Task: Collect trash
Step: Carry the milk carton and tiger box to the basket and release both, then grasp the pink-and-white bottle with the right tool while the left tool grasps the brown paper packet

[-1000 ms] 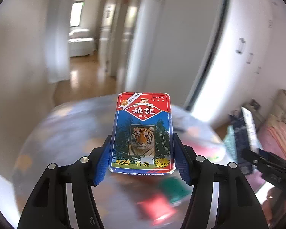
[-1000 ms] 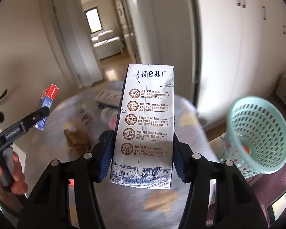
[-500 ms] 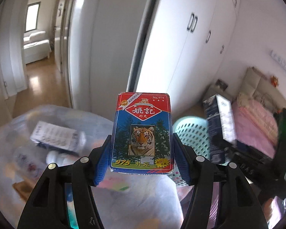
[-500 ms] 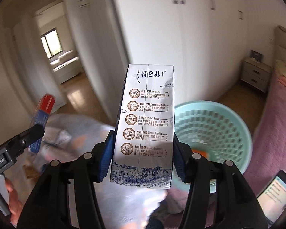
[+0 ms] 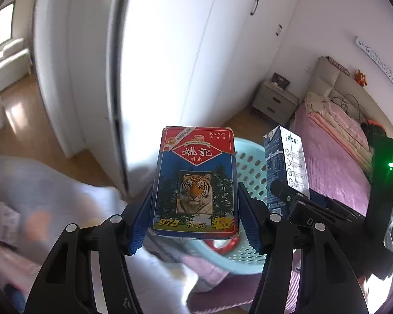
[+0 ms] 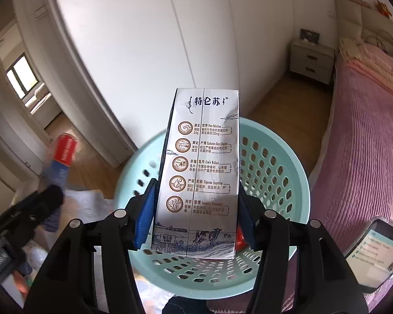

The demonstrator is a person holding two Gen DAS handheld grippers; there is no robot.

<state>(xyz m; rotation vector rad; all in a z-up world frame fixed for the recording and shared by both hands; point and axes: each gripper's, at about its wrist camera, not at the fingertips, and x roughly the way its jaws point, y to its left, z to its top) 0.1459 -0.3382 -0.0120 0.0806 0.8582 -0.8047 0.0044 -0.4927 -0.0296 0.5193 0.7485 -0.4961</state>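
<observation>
A bedroom with white wardrobe doors (image 5: 196, 52), wood flooring and a pink-covered bed (image 6: 366, 136) frames the scene; a beige two-drawer nightstand (image 6: 311, 60) stands against the far wall beside the bed.

At the far left, a blurred worktop under a pale patterned cloth (image 5: 39, 196) carries indistinct litter. The left gripper (image 5: 194, 217) is clamped on a red-and-blue cardboard playing-card box with a tiger picture (image 5: 195, 183), its blue pads pressed against the box's two long sides, holding it upright. Behind and below that box sits the mint-green perforated plastic basket (image 5: 249, 172), with something red lying inside it.

Just right of the card box in the left wrist view, the blue-and-white milk carton (image 5: 285, 167) stands upright in the right gripper (image 6: 195, 222), which is closed tight on the carton's sides. In the right wrist view the carton (image 6: 199, 172) hangs directly over the basket's open mouth (image 6: 275, 172), above its rim, while the card box (image 6: 61, 159) shows blurred at the left, short of the basket. A lit phone screen (image 6: 374, 251) lies at the lower right on the bed's edge.
</observation>
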